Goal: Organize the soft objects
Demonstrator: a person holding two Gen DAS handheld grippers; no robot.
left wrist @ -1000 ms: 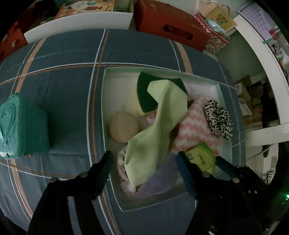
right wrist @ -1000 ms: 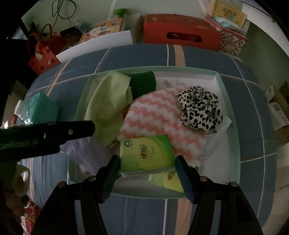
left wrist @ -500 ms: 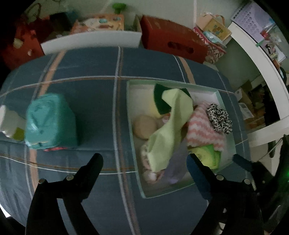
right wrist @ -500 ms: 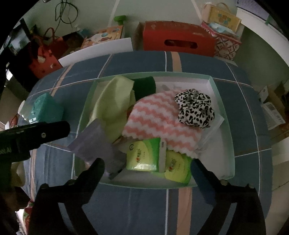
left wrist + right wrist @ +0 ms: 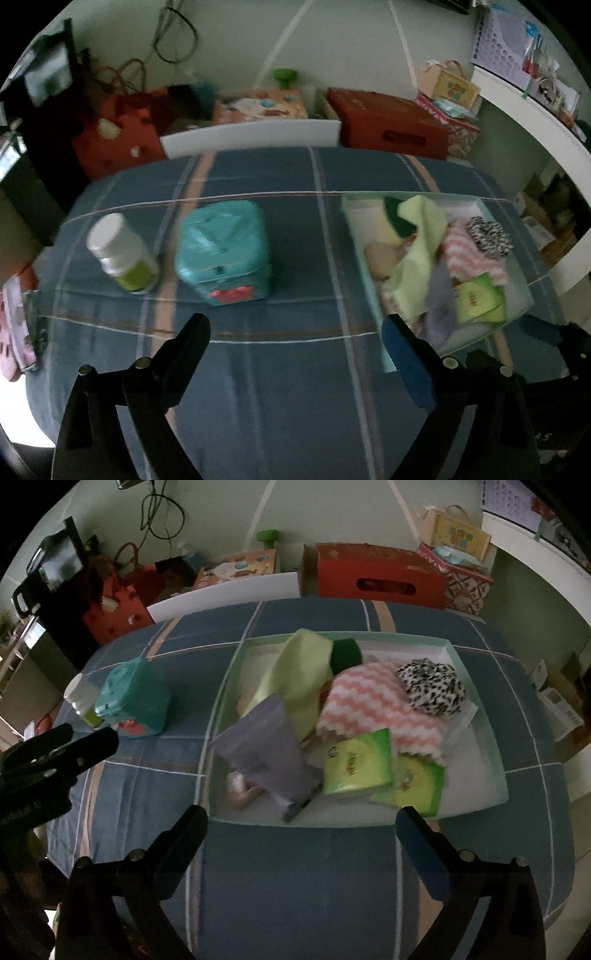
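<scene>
bare blanket [image 5: 295, 878] near, tray [image 5: 476, 808] crowded — teal pack [image 5: 223, 251] left

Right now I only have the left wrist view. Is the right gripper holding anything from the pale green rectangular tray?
Observer: No. The right gripper is open and empty, with its fingers at the near rim of the pale green tray.
Operator: I make out one green packet in there. Is that all?
Observer: There are two. One green tissue packet stands tilted, and a second packet lies beside it, partly under the pink-and-white zigzag towel.
Operator: Any room left in the tray?
Observer: Yes. The tray's right end shows bare white floor, beyond the black-and-white spotted scrunchie.
</scene>
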